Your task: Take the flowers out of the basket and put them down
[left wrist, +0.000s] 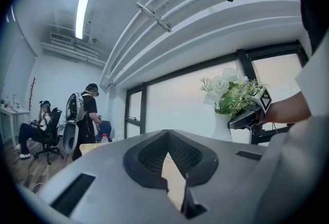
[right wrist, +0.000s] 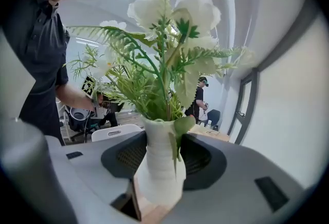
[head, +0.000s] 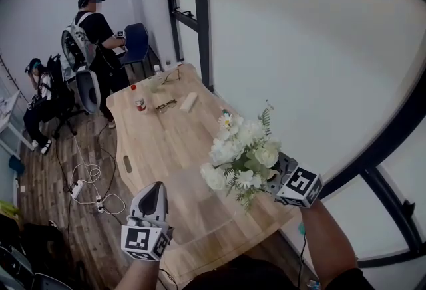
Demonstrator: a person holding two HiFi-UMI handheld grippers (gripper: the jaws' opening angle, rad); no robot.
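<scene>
One grip matters: your right gripper, jaws wide and clamped on the white vase of flowers, holds it upright over the table, bare wood at 10 o'clock, your closed, empty left gripper at 8 o'clock.

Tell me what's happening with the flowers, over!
Left tool shut, empty. Right tool shut on white vase of flowers, held over the table. Glasses lie at table's far end.
</scene>
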